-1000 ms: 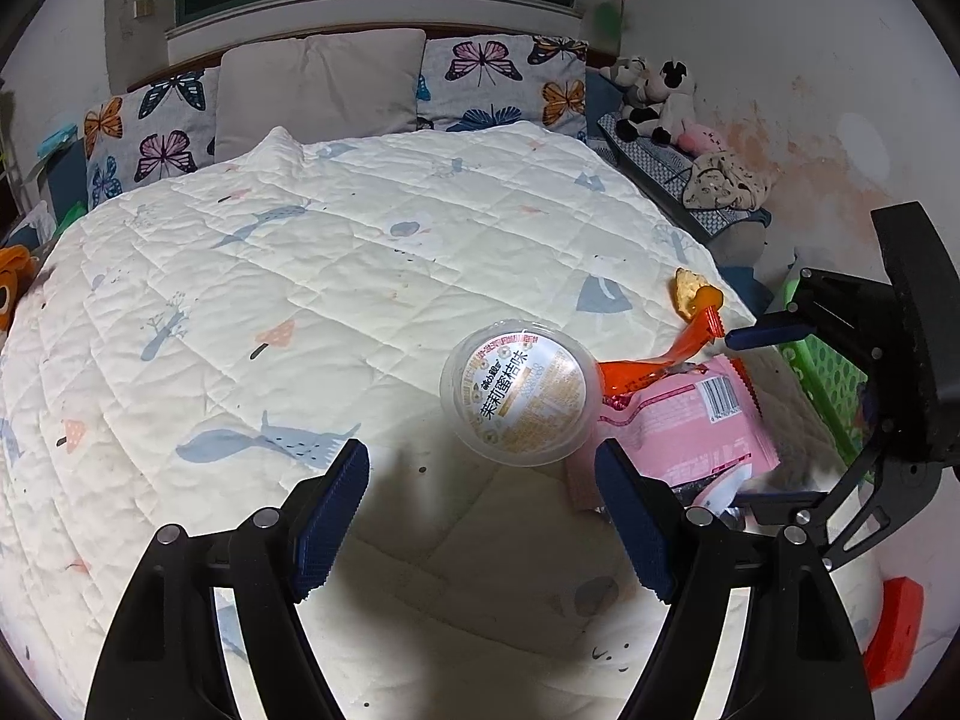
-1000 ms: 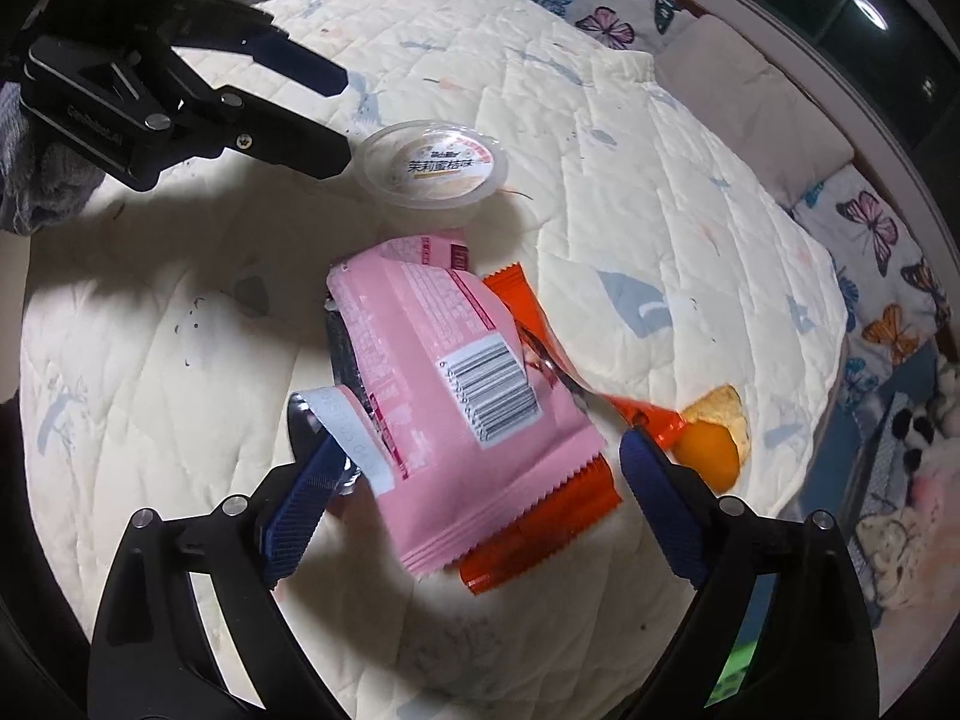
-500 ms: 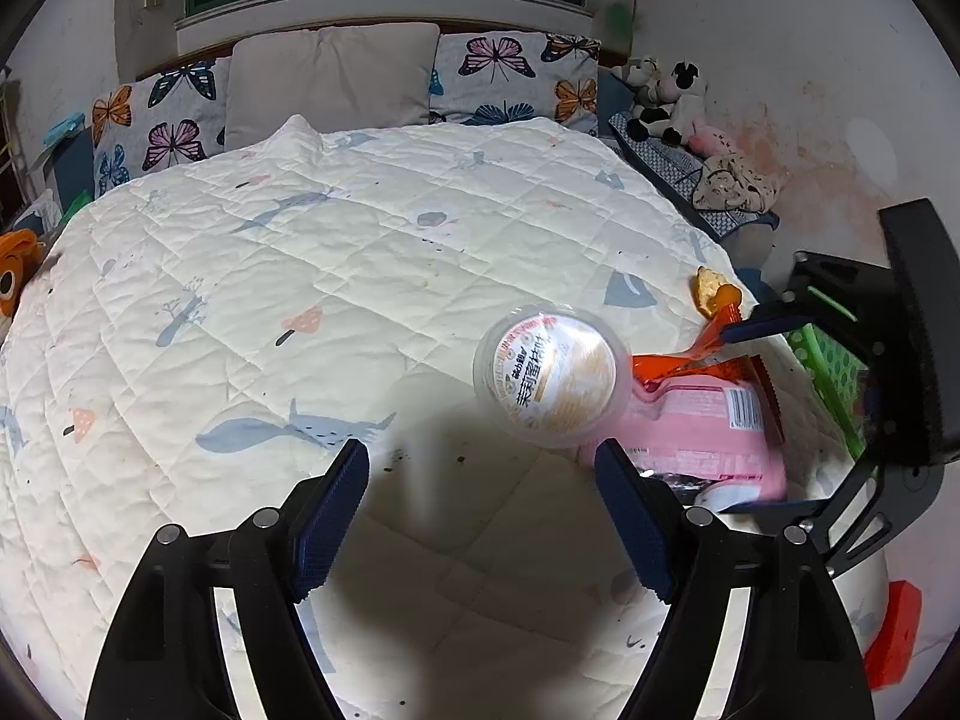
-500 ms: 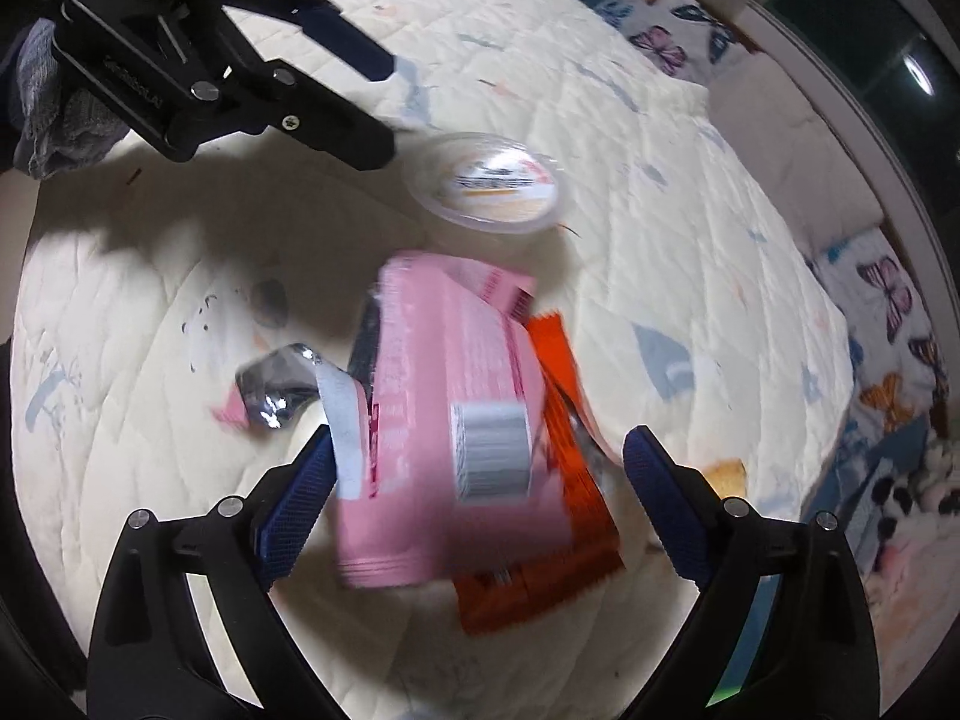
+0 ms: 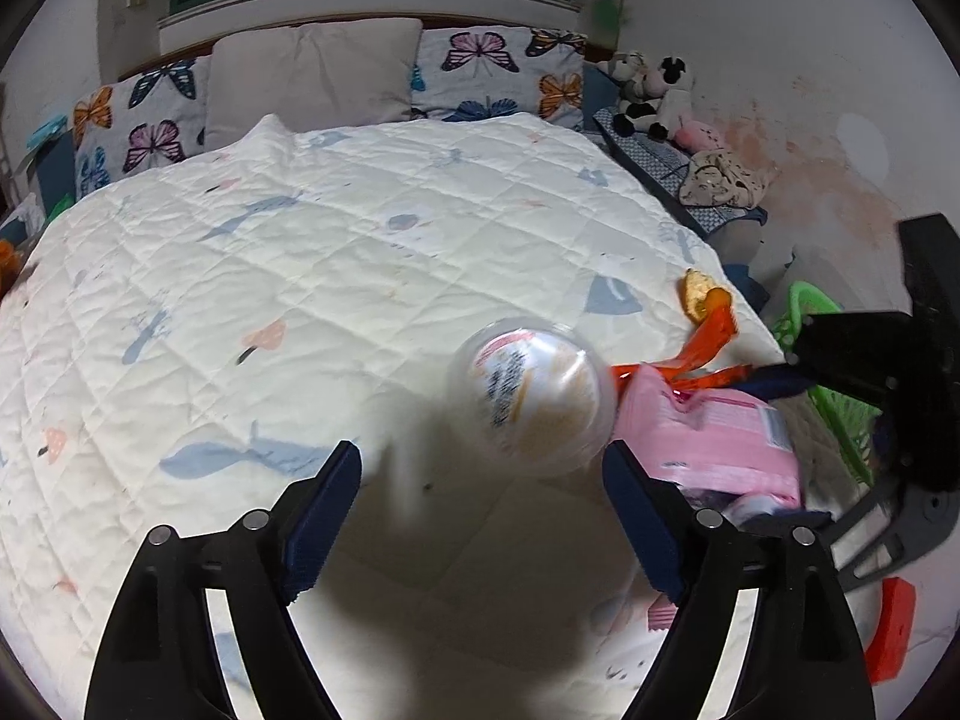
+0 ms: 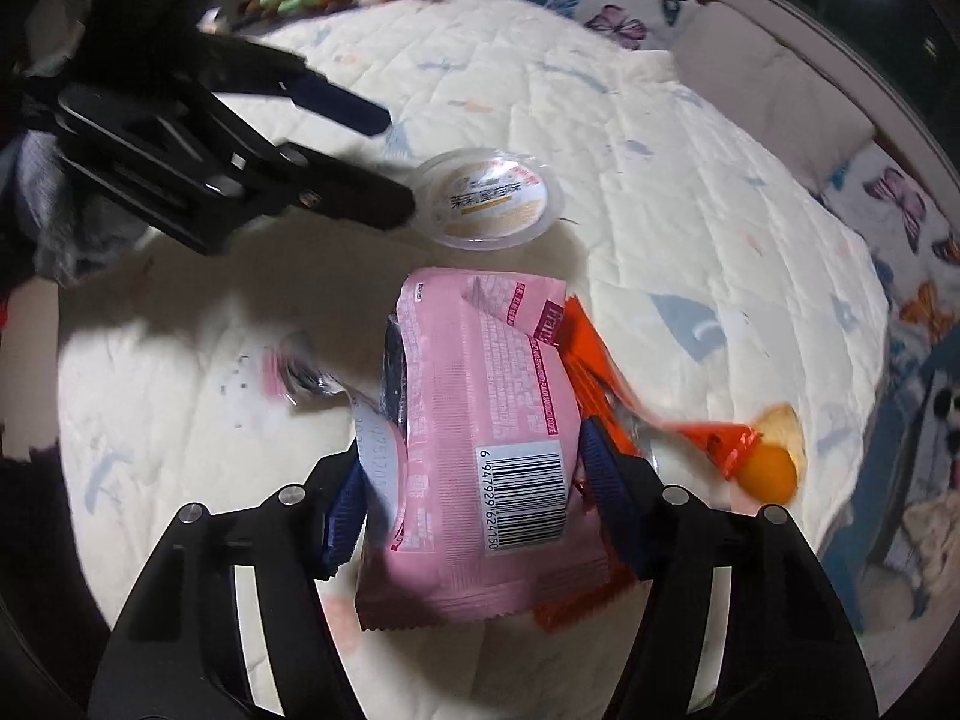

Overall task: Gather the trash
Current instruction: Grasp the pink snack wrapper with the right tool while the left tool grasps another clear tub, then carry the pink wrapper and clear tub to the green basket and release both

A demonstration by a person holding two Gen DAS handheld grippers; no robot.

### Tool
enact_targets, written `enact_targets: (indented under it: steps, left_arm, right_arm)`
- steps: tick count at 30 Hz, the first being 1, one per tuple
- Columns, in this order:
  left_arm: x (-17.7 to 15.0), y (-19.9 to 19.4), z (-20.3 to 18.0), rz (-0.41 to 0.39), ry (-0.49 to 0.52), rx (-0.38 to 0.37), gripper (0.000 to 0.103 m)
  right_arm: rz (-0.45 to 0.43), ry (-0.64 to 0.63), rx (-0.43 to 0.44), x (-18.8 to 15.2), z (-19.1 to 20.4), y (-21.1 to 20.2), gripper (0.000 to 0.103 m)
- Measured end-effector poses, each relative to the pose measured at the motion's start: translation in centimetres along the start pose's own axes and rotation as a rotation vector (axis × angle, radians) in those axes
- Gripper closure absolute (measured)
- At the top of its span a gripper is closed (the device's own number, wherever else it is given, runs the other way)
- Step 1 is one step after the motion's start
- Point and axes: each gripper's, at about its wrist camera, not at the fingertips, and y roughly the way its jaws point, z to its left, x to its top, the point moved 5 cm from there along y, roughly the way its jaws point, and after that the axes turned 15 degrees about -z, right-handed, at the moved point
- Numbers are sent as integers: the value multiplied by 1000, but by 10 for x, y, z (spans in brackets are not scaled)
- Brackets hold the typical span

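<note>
Two sets of tongs work over a quilted bed (image 5: 372, 276). The right tongs (image 6: 474, 480) are closing on a pink wrapper (image 6: 480, 420) between their pads. The left tongs (image 5: 480, 498), opening wide and empty, sit just short of a round plastic cup (image 5: 531, 399).

Both fisheye cameras sit close above the quilt (image 5: 300, 276), tilted steeply down. The left one faces the pillows (image 5: 312, 72) at the frame's top; the right one looks across from the side, pillows at upper right. Both catch the plastic cup (image 6: 489, 199) and pink wrapper (image 5: 714, 444).
</note>
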Motion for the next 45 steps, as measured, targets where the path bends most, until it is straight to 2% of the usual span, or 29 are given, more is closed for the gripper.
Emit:
enact_targets:
  steps: [3,15,17,19,20,27,35,45]
  left_arm:
    - [4,9,-9,2,20,-19,20]
    - [9,44,-17,38,62,-7,18]
    - [8,46,-18,37,66,-1,21]
    - [7,48,-19,39,64,-1,33]
    - [7,48,-19,39,61,-4,35]
    - [12,34,-25,4,59,10,37]
    - [27,3,-61,-55,95,-32,37]
    - [42,-1,-138,-80,132,-163,37]
  right_arm:
    - [-30,60,-18,-7,-1,-17,37]
    - [-138,367,-156,-58,-27,-88,37]
    - [-150,409,-186,-67,-34,-98,37]
    - [-167,462,-229,-79,-42,-112,37]
    - [-173,482,-242,-83,-45,-117,37]
    - [-201,604,-374,-116,-70,-150,37]
    - [-177,724,-503,-164,-98,-170,37]
    - [-129,815,-613,-211,-125,-182,34]
